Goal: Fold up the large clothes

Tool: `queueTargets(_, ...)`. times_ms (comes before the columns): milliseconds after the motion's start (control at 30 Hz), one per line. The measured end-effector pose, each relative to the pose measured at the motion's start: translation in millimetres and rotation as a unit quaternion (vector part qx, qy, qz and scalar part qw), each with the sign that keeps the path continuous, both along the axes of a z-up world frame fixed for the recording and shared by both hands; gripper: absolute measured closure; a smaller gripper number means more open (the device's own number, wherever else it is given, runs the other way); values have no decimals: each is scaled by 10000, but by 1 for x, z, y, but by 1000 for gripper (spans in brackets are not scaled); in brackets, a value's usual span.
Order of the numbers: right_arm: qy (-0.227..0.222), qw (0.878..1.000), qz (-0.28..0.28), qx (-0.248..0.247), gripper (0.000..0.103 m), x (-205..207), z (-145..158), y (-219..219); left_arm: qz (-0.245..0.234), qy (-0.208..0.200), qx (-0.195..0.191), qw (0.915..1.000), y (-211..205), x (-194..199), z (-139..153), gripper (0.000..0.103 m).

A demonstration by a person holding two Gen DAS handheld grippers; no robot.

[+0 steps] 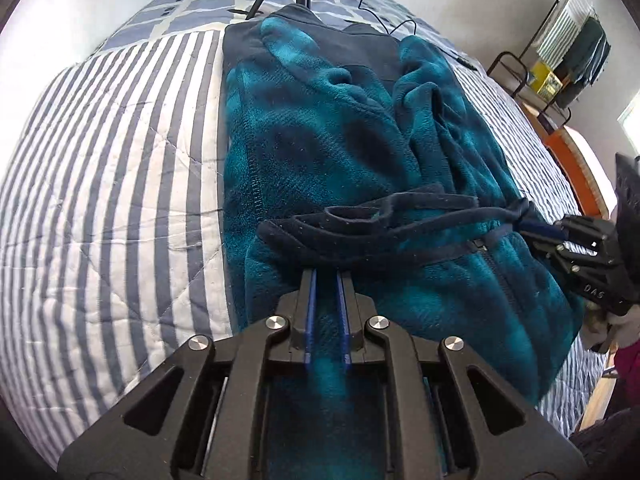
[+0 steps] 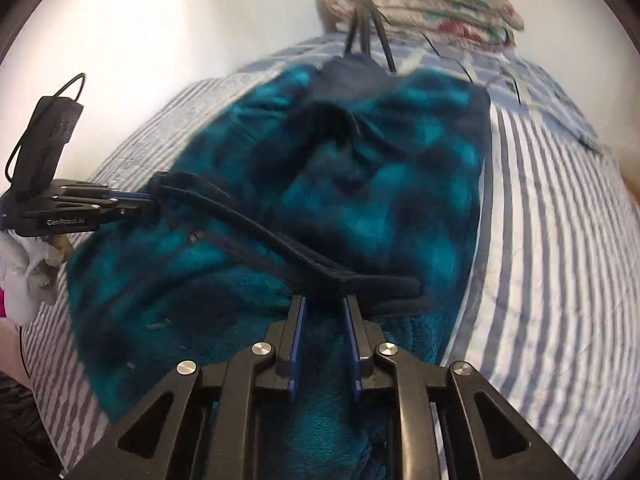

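On the striped bed (image 1: 120, 152), both hand-held grippers (image 1: 326, 276) (image 2: 324, 300) pinch the fleece's (image 1: 320, 128) navy hem (image 1: 360, 224).

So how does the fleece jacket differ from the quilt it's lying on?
The fleece jacket is blotchy teal and navy; the quilt is white with grey-blue stripes. The fleece jacket is plush and rumpled; the quilt is stitched and lies smooth. Both are soft fabric.

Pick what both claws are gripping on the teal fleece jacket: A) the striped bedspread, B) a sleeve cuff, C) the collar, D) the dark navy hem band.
D: the left claw and right claw each pinch one end of the dark navy hem band stretched across the teal fleece jacket.
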State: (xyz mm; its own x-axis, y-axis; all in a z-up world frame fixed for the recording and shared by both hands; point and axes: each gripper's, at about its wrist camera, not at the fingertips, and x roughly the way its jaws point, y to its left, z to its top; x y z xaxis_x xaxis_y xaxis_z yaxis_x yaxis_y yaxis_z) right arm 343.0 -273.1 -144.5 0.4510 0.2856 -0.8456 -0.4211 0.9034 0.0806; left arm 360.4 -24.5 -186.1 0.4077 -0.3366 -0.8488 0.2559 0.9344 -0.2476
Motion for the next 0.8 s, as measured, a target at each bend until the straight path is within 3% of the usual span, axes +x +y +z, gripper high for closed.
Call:
queueTargets(100, -36, 9999, 11, -145, 88, -2, 2, 5, -46, -17, 114, 9999, -2, -1, 1, 92)
queueTargets(200, 100, 9999, 41, -15, 82, -2, 18, 2, -45, 114, -63, 9999, 3, 1, 16, 92)
queueTargets(267, -130, 9999, 29, 17, 76, -8, 38, -2, -74, -29, -56, 10000, 7, 0, 33, 92)
queueTargets(467, -909, 9954, -49, 283, 75, -7, 94, -25, -10, -518, -87, 9986, 29, 21, 84, 92)
queueTargets(600, -915, 9951, -215, 318, 76, 26, 113, -40, 66, -821, -106, 9965, 35, 50, 107, 92)
queueTargets(800, -783, 9937, -563, 563, 85, 98, 107, -52, 142, -1020, -90, 9946, 33, 111, 104, 92)
